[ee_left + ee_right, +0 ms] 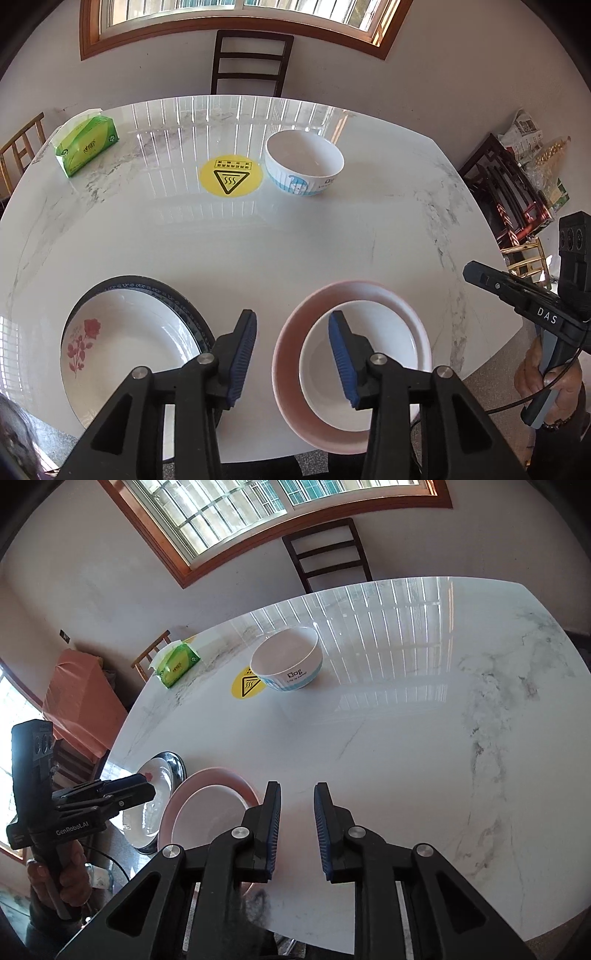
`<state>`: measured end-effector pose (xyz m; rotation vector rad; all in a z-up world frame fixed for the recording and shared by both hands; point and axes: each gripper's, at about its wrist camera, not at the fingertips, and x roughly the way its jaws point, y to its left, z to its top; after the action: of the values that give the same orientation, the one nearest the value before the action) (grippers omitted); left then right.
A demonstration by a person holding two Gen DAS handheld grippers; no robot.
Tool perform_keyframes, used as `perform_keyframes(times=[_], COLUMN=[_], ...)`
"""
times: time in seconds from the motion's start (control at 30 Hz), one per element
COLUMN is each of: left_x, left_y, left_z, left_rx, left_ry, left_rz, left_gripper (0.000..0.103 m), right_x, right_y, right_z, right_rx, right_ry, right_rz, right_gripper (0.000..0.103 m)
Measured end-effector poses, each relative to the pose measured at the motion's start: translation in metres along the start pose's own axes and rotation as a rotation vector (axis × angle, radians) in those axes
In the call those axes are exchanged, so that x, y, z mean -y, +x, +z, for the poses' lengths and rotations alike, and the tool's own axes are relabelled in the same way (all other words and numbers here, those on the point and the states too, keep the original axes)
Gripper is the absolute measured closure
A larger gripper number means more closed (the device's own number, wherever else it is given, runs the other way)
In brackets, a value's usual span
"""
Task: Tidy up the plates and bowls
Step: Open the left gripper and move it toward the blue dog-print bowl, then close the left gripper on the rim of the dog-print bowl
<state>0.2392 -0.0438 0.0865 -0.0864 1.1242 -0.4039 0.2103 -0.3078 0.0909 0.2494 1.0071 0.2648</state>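
From the left wrist, a glossy white marble table (258, 240) fills the view, with a window (236, 14) and a dark chair (251, 62) behind its far edge and stacked furniture (509, 192) off to the right. On the far part of the table lie a green tissue pack (86, 144), a round yellow sticker (231, 175) and, just beside the sticker, a white bowl (304, 162) with blue print. At the near edge a rose plate (125, 347) rests on a dark-rimmed plate (184, 299), and beside them a small white plate (365, 365) lies inside a pink plate (295, 350). The left gripper (293, 363) points steeply down over the gap between the two stacks, its jaws partly apart with nothing between them; one blue pad (341, 358) shows over the white plate, though whether it touches cannot be told. At the right edge a hand (543, 380) holds the right gripper (476, 275), seen side-on. From the right wrist, the same table runs further right, bare and grey-veined, and only here appears an orange-covered piece (81, 701) by the left wall. The bowl's side reads "Dog". The right gripper (297, 834) tilts down over bare marble just right of the pink plate, jaws a narrow way apart and empty. The left gripper (144, 792) shows at the left, held over the rose plate.
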Motion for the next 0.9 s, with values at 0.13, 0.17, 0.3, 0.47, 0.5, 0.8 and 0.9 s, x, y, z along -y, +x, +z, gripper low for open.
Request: perform_keyframes(times=[0.13,0.17,0.3,0.47,0.5,0.8,0.9], left_x=[-0.013,-0.017,-0.028,-0.034,-0.034,-0.034,-0.036], left_y=[0.020,0.025,0.046,0.072,0.078,0.122,0.136], left_z=[0.027,0.034,0.062,0.097,0.104,0.153,0.163], left_rx=[-0.014,-0.021,-0.026,-0.048,-0.057,-0.079,-0.085], left_ry=[-0.028,-0.036,-0.066,-0.087,-0.095,-0.119,-0.137], left_rz=[-0.018,-0.030,-0.081,-0.117,-0.126,-0.111,-0.109], left_gripper=[0.061,0.061,0.061,0.061,0.061,0.060,0.060], right_x=[0.015,0.020,0.035,0.041,0.041,0.036,0.034], right_y=[0.027,0.034,0.061,0.089,0.095,0.132,0.143], right_z=[0.018,0.022,0.042,0.070,0.076,0.134,0.148], right_rx=[-0.030,-0.044,-0.075,-0.099,-0.102,-0.105,-0.112], right_ry=[0.017,0.034,0.095,0.137,0.143,0.177,0.184], right_rz=[0.006,0.017,0.062,0.101,0.103,0.088,0.091], right_gripper=[0.070,0.069,0.069,0.069,0.069,0.067,0.066])
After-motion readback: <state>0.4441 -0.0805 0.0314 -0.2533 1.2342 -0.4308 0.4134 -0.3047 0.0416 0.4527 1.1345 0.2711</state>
